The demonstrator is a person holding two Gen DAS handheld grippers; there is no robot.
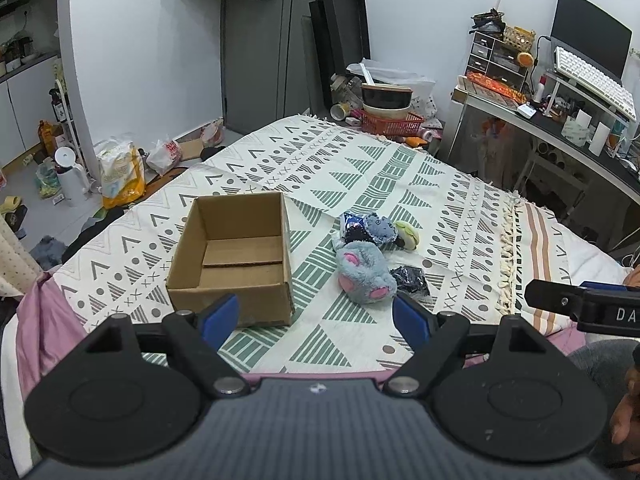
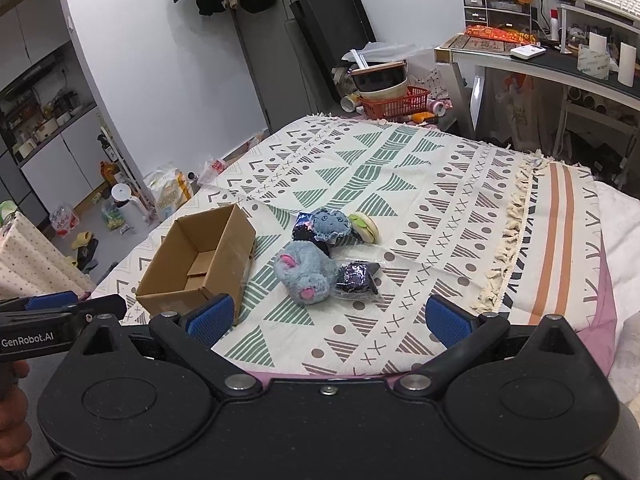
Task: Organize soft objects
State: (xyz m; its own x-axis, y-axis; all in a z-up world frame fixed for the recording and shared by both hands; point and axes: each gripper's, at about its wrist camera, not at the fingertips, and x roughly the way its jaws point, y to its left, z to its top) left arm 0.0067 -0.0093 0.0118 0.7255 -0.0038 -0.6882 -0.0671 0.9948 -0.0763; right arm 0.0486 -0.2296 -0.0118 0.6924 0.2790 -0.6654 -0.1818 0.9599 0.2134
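An empty cardboard box stands open on the patterned blanket. Right of it lies a cluster of soft things: a fluffy blue-grey plush with pink patches, a denim-blue round plush, a green-and-cream burger plush and a dark sparkly pouch. My left gripper is open, hovering short of the box and the plush. My right gripper is open too, near the blanket's front edge, with nothing between its fingers.
The blanket's fringe runs down the right side over a pink sheet. Beyond the bed stand a red basket with bowls, a cluttered desk and bags and a white kettle on the floor at left.
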